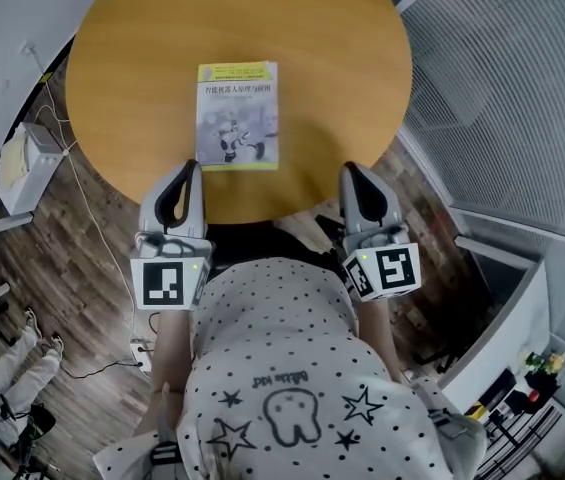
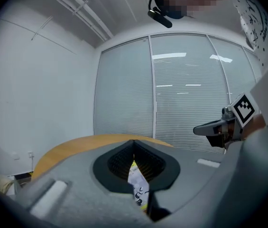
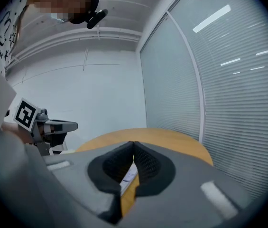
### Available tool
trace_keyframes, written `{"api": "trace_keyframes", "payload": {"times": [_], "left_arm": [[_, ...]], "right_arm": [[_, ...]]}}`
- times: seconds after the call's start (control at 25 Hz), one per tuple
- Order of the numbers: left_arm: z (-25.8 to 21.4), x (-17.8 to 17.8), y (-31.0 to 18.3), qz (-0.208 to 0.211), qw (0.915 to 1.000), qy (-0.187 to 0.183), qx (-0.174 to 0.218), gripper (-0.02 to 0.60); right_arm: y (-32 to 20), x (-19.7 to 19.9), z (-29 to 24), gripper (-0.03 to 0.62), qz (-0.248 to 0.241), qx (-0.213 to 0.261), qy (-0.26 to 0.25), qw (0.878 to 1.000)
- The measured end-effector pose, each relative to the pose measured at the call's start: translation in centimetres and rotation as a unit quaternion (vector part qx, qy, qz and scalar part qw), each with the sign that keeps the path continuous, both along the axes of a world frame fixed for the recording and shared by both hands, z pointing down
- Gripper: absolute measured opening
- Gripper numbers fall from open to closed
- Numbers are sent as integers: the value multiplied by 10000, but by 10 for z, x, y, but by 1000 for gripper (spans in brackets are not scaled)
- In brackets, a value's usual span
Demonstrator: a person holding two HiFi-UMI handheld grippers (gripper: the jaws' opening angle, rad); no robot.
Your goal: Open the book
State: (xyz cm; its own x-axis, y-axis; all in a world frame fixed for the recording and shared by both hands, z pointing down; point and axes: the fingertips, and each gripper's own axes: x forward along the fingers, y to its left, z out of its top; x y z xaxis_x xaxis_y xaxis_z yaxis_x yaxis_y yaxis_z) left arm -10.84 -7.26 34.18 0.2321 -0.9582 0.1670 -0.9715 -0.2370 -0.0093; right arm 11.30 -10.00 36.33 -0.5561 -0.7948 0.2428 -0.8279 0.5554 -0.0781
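**One book** (image 1: 237,115), closed, lies flat and cover up on the one round wooden surface (image 1: 122,58). It sits nearer the person's edge than the far edge and slightly left of the middle. The cover has a yellow band at the top and a thinner one at the bottom. A line of dark print runs under the top band, above a pale robot-like figure on grey.

**Two tongs**, one per hand, both point towards the far side of the surface.
- **Left tongs** (image 1: 192,168): the jaws are pressed together at the tips with nothing pinched. The tips lie just beside the book's near left corner, and no view shows whether they touch it. In the left gripper view a sliver of the cover shows through the gap below the joined tips.
- **Right tongs** (image 1: 350,171): the jaws are likewise pressed together at the tips and hold nothing. They lie over the near rim of the surface, well to the right of the book. The right gripper view shows a strip of the book and bare wood through the gap.

**Two marker cubes**, one per tongs, sit at the rear: the left cube (image 1: 167,283) and the right cube (image 1: 390,271).

**Surroundings:**
- One person in a white spotted shirt (image 1: 292,388) printed with stars.
- A plank floor (image 1: 52,268) below the surface.
- One white box (image 1: 24,168) on the floor at the left, with cables trailing by it.
- A slatted glass wall (image 2: 186,94) beyond the surface.
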Motion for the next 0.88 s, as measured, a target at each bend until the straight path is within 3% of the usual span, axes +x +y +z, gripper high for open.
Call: {"api": "trace_keyframes", "payload": {"times": [0.4,0.88], "left_arm": [[-14,12,-9,179,9995,-126,234,11],[-20,16,-4,217,9991,-204,290,11]], "right_arm": [[-5,36,-20,5,455,301,97,9985],[-2,43,-14,5,621,263,30,9977]]}}
